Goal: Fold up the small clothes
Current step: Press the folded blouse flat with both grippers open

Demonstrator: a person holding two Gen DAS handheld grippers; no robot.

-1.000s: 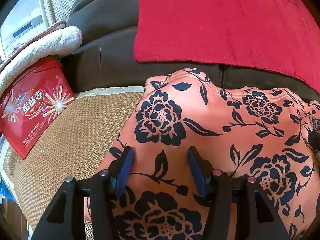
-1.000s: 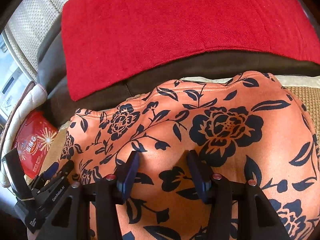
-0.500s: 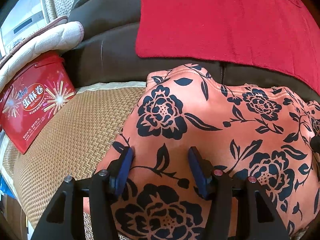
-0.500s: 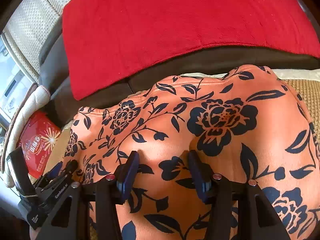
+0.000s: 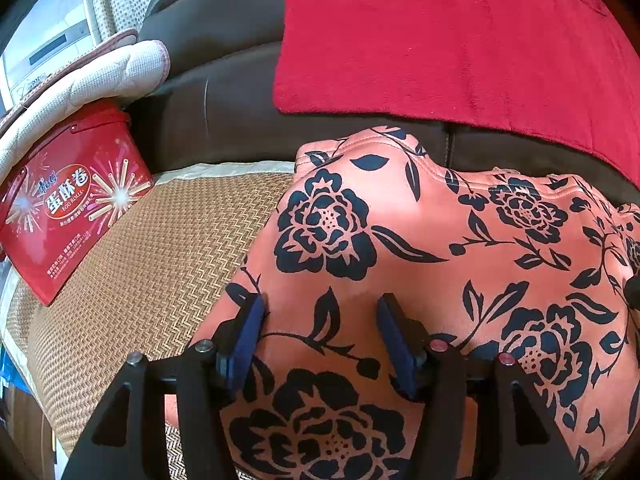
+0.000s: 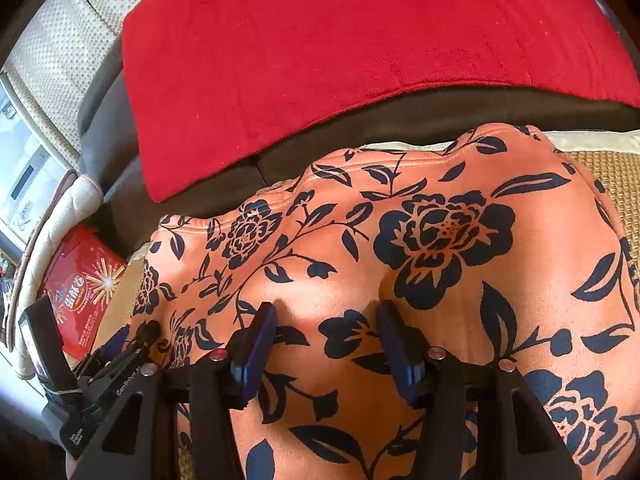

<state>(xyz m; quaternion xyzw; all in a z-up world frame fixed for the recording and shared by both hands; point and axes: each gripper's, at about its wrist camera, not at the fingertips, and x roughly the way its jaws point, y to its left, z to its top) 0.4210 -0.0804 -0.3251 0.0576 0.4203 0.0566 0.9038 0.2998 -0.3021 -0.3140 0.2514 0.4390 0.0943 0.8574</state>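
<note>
- Left tongs [image 5: 320,332]: jaws stand apart, blue pads resting down on the orange floral garment [image 5: 420,240] near its left edge, cloth flat between them, nothing pinched.
- Right tongs [image 6: 326,330]: likewise released, pads pressed into the same garment and dimpling it slightly; no fold of cloth is gathered between the jaws.
- Judgement: you are pinning or smoothing the piece, or lining up a grasp. Before you clench, sink each lower pad under the cloth edge so you lift only the intended layers.
- Match both sides: take hold at mirrored spots so the fold line runs straight.
- The far hem ripples against the backrest; flatten it first or the crease will set crooked.
- Garment location: spread across the woven seat mat [image 5: 132,264], far edge riding up on the dark sofa [image 5: 224,92].
- Surface: the mat weave looks grippy; expect drag, so lift rather than slide.
- Surroundings: red blanket [image 6: 360,48] draped over the backrest, red egg-roll tin [image 5: 68,204] at the left, quilted cream cushion [image 5: 100,76] above it.
</note>
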